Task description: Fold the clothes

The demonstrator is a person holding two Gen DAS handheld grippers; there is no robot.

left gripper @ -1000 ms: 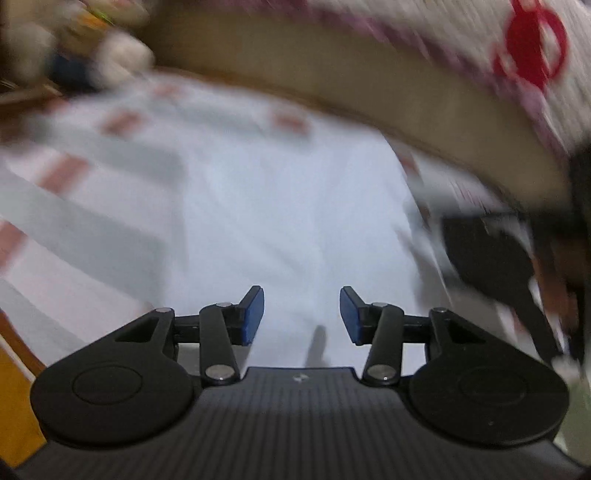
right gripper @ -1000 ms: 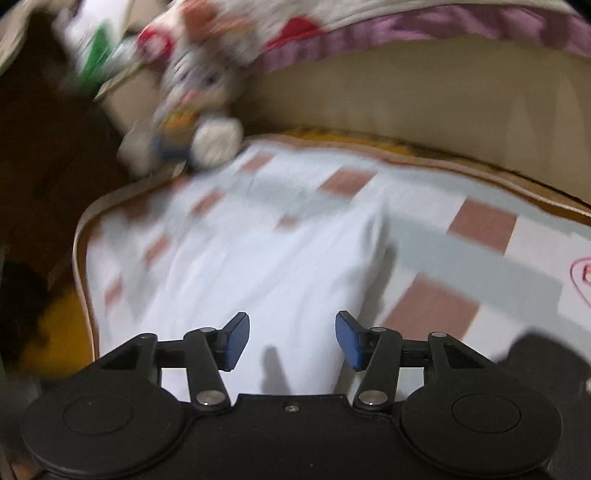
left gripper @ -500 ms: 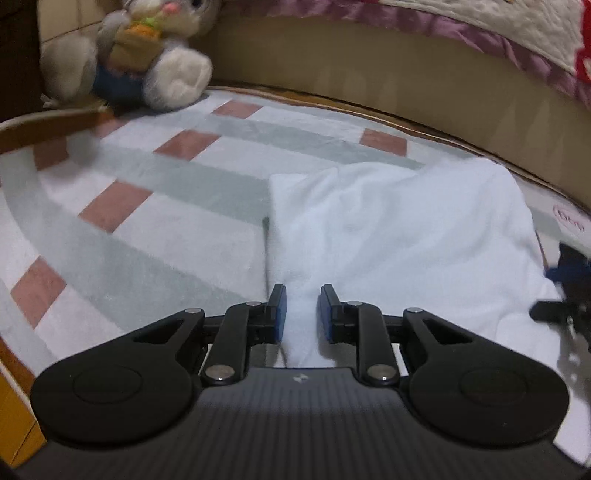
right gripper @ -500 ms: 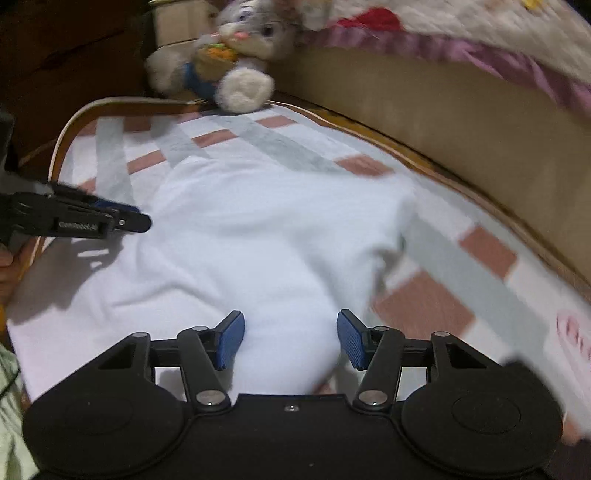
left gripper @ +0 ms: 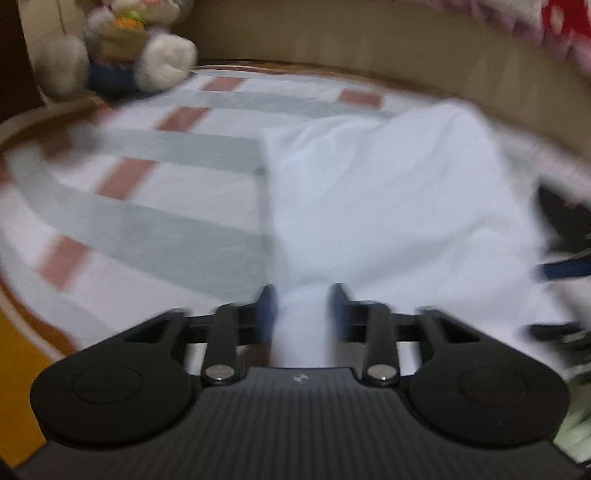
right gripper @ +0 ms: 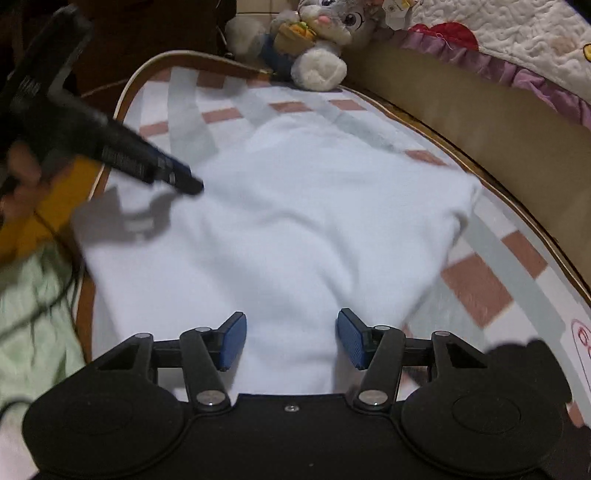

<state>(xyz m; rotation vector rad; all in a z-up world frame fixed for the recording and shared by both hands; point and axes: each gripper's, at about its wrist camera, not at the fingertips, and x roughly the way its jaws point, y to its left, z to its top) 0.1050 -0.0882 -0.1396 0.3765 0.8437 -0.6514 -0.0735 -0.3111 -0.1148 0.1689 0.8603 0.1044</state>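
Observation:
A white garment [left gripper: 388,192] lies folded on a striped mat [left gripper: 147,221]; it also shows in the right wrist view [right gripper: 295,221]. My left gripper [left gripper: 301,310] is open with its blue pads astride the garment's near left edge, cloth between them. In the right wrist view the left gripper [right gripper: 184,181] hovers over the garment's left side. My right gripper [right gripper: 291,343] is open over the garment's near edge, with cloth between its pads. The right gripper's fingers [left gripper: 561,267] show blurred at the right edge of the left wrist view.
A plush rabbit [right gripper: 314,40] sits at the mat's far end, also in the left wrist view [left gripper: 122,48]. A tan bed side [right gripper: 480,122] with a quilt [right gripper: 517,33] runs along the right. Light green cloth [right gripper: 29,314] lies at the left.
The left gripper's jaws have opened wider than half a second ago and the view has shifted. The right gripper has pulled back slightly, its jaws still open.

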